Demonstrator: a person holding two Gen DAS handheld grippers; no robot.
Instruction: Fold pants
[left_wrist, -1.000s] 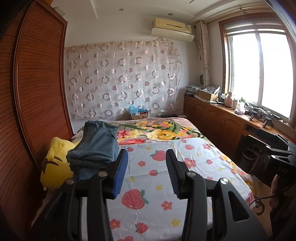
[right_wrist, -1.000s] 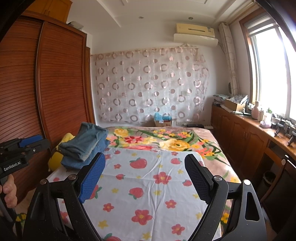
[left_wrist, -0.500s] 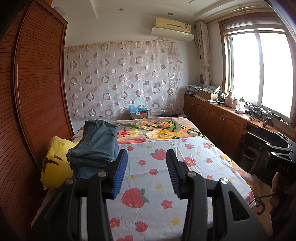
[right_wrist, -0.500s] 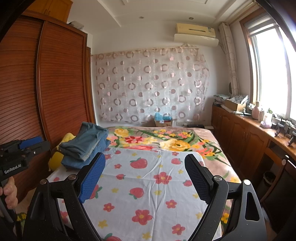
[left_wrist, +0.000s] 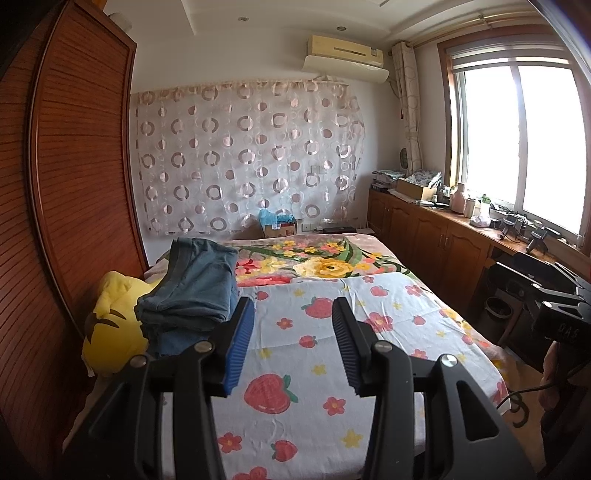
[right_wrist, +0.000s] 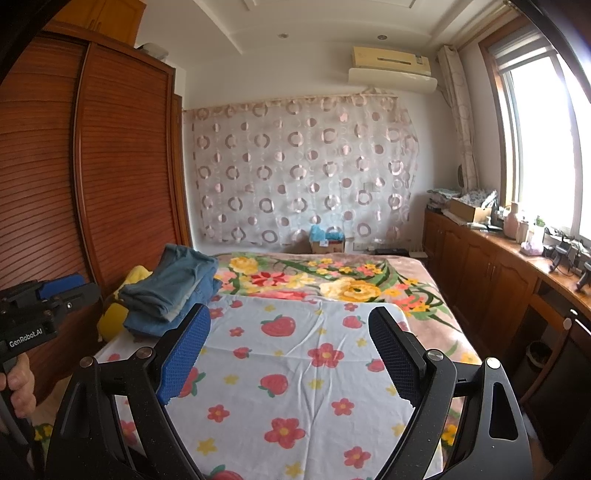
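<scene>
A stack of folded blue denim pants (left_wrist: 192, 288) lies at the far left side of the bed, partly on a yellow plush toy (left_wrist: 110, 325); it also shows in the right wrist view (right_wrist: 173, 288). My left gripper (left_wrist: 291, 306) is open and empty, held above the bed's near end, just right of the stack. My right gripper (right_wrist: 290, 317) is open wide and empty over the strawberry sheet (right_wrist: 295, 369). The left gripper's body (right_wrist: 37, 314) shows at the left edge of the right wrist view.
The bed carries a strawberry sheet (left_wrist: 369, 332) over a floral blanket (left_wrist: 325, 258). A brown wardrobe (left_wrist: 74, 184) stands along the left. Low cabinets (left_wrist: 436, 236) with clutter run under the window on the right. A box (left_wrist: 277, 225) sits past the bed.
</scene>
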